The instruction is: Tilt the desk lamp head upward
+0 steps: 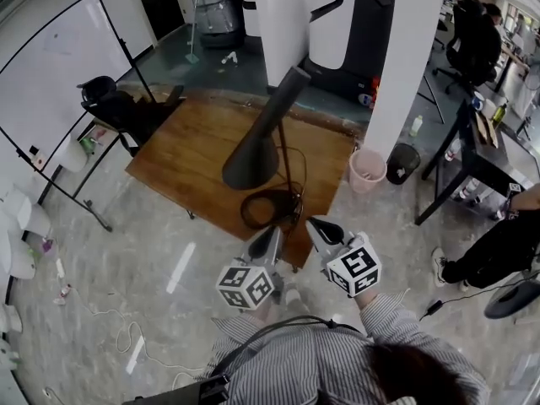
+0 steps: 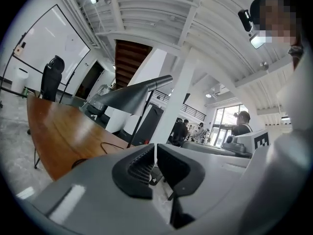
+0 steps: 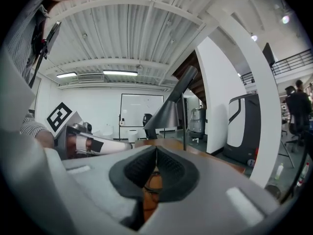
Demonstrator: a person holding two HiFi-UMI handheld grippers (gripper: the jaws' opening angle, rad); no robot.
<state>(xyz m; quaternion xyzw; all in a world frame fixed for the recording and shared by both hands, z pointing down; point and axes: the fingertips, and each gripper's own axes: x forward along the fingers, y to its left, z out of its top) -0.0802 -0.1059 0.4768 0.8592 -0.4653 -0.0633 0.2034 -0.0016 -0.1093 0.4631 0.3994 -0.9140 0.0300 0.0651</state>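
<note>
A dark grey desk lamp stands on a wooden table (image 1: pixel 194 154). Its cone-shaped head (image 1: pixel 257 142) slants with the wide mouth low at the left and the narrow end high at the right. A thin stem (image 1: pixel 285 171) runs down to a round base ring (image 1: pixel 268 209) with a loose cable. Both grippers hover at the table's near corner, short of the lamp. My left gripper (image 1: pixel 272 233) is shut and empty. My right gripper (image 1: pixel 319 224) is shut and empty too. The lamp head (image 2: pixel 129 96) shows ahead in the left gripper view, and the lamp head (image 3: pixel 168 112) in the right gripper view.
A white pillar (image 1: pixel 403 66) rises right of the table, with a pink bin (image 1: pixel 368 170) and a black bin (image 1: pixel 402 162) at its foot. A whiteboard (image 1: pixel 59 66) and black chair (image 1: pixel 118 108) stand at the left. People sit at desks (image 1: pixel 472 142) on the right.
</note>
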